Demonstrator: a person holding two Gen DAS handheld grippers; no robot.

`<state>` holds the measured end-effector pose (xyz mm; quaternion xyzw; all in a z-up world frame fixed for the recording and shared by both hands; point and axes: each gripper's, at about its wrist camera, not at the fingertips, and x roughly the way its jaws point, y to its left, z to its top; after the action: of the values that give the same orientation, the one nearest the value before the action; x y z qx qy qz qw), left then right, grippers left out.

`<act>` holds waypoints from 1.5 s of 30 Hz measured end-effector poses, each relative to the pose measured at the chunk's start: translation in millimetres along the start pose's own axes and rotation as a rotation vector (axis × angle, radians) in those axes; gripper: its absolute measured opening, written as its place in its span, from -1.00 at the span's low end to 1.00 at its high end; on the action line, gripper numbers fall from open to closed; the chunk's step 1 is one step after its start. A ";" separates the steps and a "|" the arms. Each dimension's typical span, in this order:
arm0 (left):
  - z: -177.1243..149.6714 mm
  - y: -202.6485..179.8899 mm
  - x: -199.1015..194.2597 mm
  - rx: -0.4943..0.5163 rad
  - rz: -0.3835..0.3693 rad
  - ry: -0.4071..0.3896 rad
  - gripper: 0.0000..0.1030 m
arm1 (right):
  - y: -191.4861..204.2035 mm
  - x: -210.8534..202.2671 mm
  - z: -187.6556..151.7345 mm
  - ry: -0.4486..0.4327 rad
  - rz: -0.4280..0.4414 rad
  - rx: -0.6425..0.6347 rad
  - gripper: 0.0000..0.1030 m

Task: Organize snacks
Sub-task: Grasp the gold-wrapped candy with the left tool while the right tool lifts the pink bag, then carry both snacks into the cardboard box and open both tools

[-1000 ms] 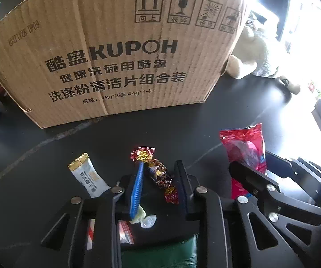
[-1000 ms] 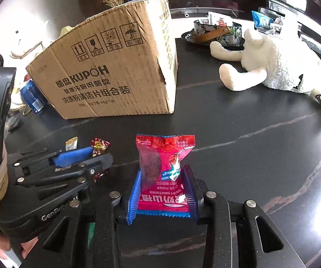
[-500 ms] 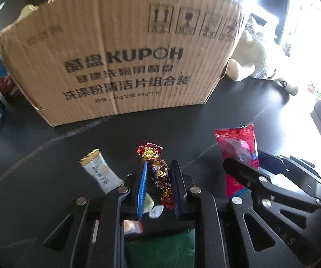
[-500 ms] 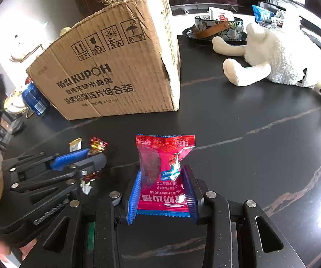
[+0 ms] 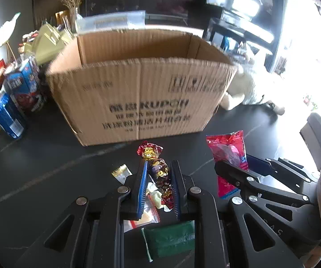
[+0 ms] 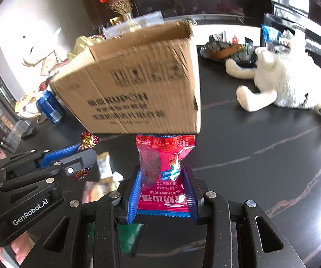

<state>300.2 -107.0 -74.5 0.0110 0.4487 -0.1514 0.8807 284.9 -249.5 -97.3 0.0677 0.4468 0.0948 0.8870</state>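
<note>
My left gripper [image 5: 158,167] is shut on a foil-wrapped candy [image 5: 158,169] in red and gold and holds it above the dark table. My right gripper [image 6: 163,176] is shut on a red hawthorn snack packet [image 6: 164,167], which also shows in the left wrist view [image 5: 227,156]. An open cardboard box [image 5: 142,98] stands just ahead, its inside partly in view. The left gripper shows in the right wrist view [image 6: 80,154] with the candy's end [image 6: 89,139].
On the table lie a gold-tipped white sachet [image 5: 121,173], pale wrapped sweets [image 5: 153,198] and a green packet [image 5: 169,239]. Blue cans and cartons [image 5: 10,111] stand left of the box. A white plush toy [image 6: 283,82] lies to the right.
My left gripper shut on the foil candy and lifted it. Both grippers rose and moved toward the box, so its open top came into view.
</note>
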 end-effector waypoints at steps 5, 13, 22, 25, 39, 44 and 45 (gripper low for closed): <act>7.5 10.3 -21.7 -0.008 -0.011 -0.031 -0.60 | 12.6 -17.0 12.0 -0.029 0.004 -0.008 -0.28; 22.1 21.3 -48.8 -0.009 -0.029 -0.067 -0.60 | 32.7 -36.0 33.1 -0.053 -0.012 -0.036 -0.28; 45.0 24.5 -74.3 0.017 -0.022 -0.120 -0.60 | 49.9 -54.9 62.4 -0.089 -0.014 -0.050 -0.28; 55.6 27.4 -79.3 0.020 -0.018 -0.131 -0.60 | 55.8 -57.6 74.3 -0.099 -0.019 -0.063 -0.28; 101.7 48.7 -66.3 0.039 -0.008 -0.171 -0.60 | 66.6 -41.6 127.6 -0.123 -0.032 -0.106 -0.28; 114.5 55.7 -48.0 0.036 -0.003 -0.161 -0.59 | 63.3 -24.7 141.0 -0.118 -0.038 -0.106 -0.28; 117.2 57.4 -45.2 0.034 -0.003 -0.161 -0.59 | 62.7 -20.8 143.2 -0.116 -0.039 -0.107 -0.28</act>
<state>383.4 -58.9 24.7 0.0131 0.3740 -0.1607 0.9133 381.4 -198.3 16.4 0.0169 0.3900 0.0972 0.9155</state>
